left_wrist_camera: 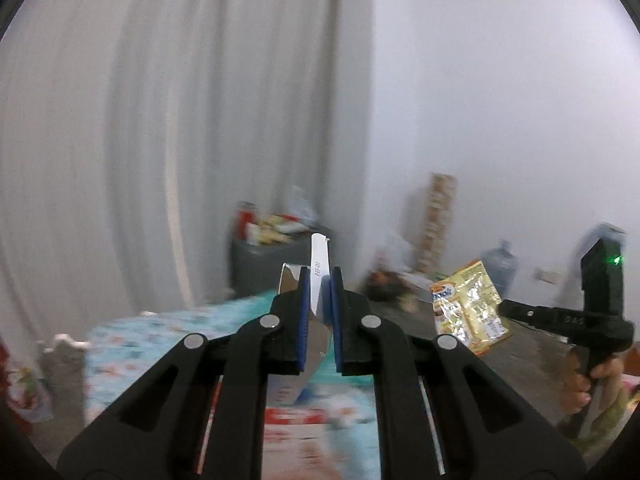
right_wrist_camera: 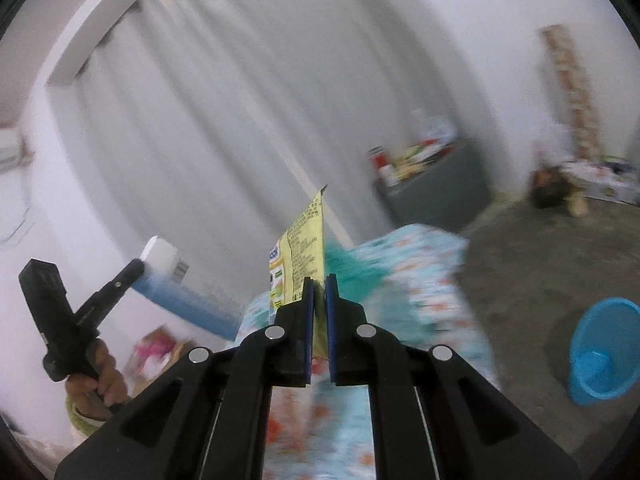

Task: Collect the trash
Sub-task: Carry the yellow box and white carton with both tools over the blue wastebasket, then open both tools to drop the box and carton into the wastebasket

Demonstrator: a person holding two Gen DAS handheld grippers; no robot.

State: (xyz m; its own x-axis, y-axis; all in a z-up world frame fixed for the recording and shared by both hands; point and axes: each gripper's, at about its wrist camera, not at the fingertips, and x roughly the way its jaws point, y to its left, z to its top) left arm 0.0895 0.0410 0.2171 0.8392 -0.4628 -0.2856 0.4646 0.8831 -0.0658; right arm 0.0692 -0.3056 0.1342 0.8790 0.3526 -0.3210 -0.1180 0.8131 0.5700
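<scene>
I have two pieces of trash in the air above the patterned bed cover [right_wrist_camera: 420, 272]: a blue-and-white carton [left_wrist_camera: 319, 276] clamped edge-on in the left gripper [left_wrist_camera: 320, 300], and a yellow snack wrapper [right_wrist_camera: 304, 252] clamped in the right gripper [right_wrist_camera: 319, 292], both sets of jaws closed on their loads. I judge this the carry step, with pickup complete. The next move calls for holding both grips while steering to a receptacle, probably the grey bin [left_wrist_camera: 260, 264] by the curtain [left_wrist_camera: 160, 120], already heaped with packaging.
</scene>
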